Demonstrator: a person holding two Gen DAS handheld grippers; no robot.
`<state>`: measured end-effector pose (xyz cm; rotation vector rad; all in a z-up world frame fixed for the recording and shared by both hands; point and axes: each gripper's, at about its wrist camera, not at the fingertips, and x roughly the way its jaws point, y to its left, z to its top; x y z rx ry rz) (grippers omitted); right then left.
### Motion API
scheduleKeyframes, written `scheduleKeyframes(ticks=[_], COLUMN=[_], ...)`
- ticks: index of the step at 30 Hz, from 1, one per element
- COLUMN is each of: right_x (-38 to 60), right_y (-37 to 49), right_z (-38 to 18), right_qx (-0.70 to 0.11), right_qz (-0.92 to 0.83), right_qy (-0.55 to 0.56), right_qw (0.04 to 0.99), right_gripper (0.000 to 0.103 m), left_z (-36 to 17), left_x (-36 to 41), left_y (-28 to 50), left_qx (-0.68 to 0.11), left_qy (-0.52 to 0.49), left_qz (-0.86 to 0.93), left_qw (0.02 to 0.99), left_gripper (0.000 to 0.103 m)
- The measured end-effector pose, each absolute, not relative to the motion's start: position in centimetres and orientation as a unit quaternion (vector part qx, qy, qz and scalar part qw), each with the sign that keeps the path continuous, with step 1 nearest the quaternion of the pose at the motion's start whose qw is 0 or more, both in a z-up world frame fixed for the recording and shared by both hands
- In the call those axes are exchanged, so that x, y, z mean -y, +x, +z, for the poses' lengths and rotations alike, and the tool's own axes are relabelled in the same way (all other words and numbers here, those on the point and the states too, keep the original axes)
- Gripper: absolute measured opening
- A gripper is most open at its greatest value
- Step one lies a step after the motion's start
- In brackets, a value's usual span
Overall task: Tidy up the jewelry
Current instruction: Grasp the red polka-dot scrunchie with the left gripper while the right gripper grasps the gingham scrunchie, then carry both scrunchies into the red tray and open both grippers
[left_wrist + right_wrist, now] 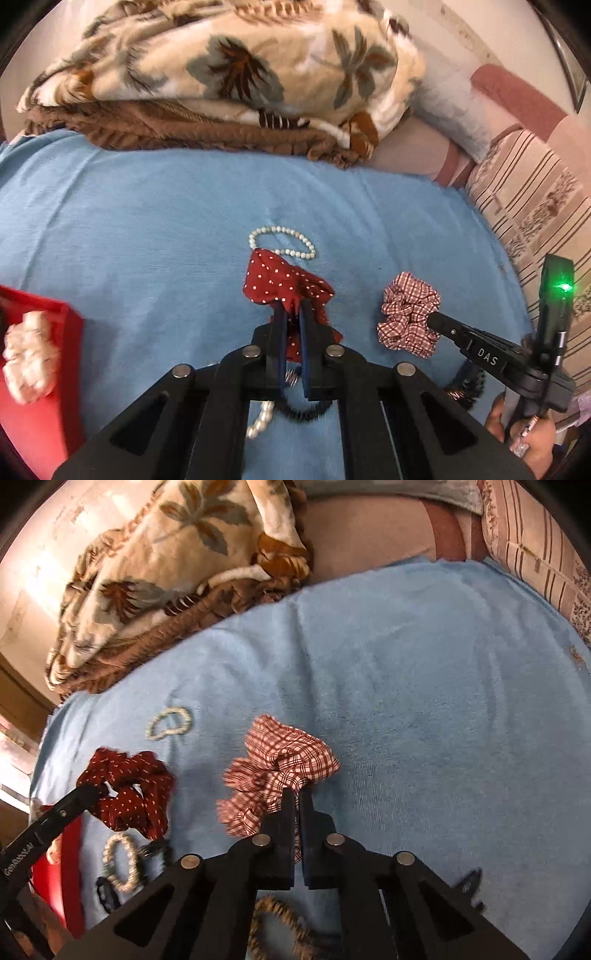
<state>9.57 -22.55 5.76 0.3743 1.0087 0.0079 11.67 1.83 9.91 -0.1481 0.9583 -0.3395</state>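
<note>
In the left wrist view my left gripper [291, 308] is shut on a dark red scrunchie with white dots [280, 280], which bunches up from the blue cloth [147, 221]. To its right my right gripper [432, 319] is shut on a red-and-white checked scrunchie [406, 314]. The right wrist view shows the same: the right gripper [294, 794] pinches the checked scrunchie [284, 760], and the left gripper [94, 792] pinches the dotted scrunchie [129, 786]. A pearl bracelet [282, 242] lies just beyond the dotted scrunchie.
A red box [62, 314] at the left holds a pale scrunchie [31, 354]. Near the grippers lie a second pearl bracelet [122, 864], a black coil tie [303, 413], a striped brown hair tie [280, 919] and a black clip [469, 882]. A folded blanket [221, 74] lies behind, a striped pillow [535, 206] to the right.
</note>
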Motion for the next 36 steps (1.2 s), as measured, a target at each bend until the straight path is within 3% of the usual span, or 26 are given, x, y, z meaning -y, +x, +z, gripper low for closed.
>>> scheduleKeyframes(ticks=[14,26,36], right_x=[10.2,-6.8,-13.6], right_y=[5.2,5.6,4.4], right_z=[13.1,13.9,8.4], right_qx=[-0.445,-0.479,-0.537], right_qz=[0.116,0.278,0.31], right_qy=[0.101,0.099,0.065], right_qw=[0.882,0.827,0.782], right_gripper=[0.003,0.003,0.004], left_z=[16.1,11.1,8.7], left_x=[-16.6,-31.5,-35.6], left_y=[2.6,0.9,-0.3], left_qx=[-0.39,-0.425,-0.46], left_qy=[-0.087,-0.125,-0.13], left_qz=[-0.064,0.073,0.142], left_qw=[0.914,0.893,0.867], left_gripper=[0.006,0.006,0.006])
